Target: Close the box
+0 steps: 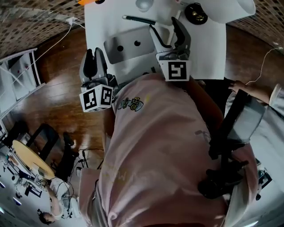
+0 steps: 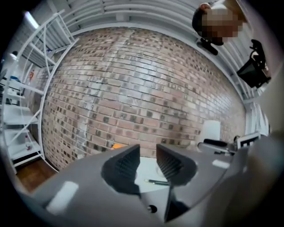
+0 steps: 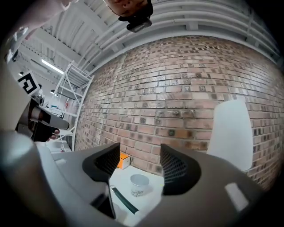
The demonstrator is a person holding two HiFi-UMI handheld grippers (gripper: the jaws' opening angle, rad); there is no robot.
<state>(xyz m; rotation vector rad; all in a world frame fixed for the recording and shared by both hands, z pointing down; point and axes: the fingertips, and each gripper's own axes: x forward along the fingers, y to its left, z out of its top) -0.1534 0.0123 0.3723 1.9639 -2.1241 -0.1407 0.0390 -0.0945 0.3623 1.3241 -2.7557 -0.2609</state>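
A grey box (image 1: 129,48) lies on the white table (image 1: 102,22), its flat face showing two dark holes. My left gripper (image 1: 94,56) hovers at the table's left edge, just left of the box, jaws shut with nothing in them. In the left gripper view (image 2: 147,162) the pads stand close together, with a strip of grey box (image 2: 152,208) below. My right gripper (image 1: 167,33) is over the box's right end, open and empty. Its pads (image 3: 137,162) stand wide apart in the right gripper view.
A dark pen (image 1: 138,20) lies behind the box, with a white cup (image 3: 139,185), a small orange carton (image 3: 124,159) and a black round object (image 1: 195,13) further back. A white chair (image 3: 230,133) stands by the brick wall. Another person's hand (image 1: 242,86) is at right.
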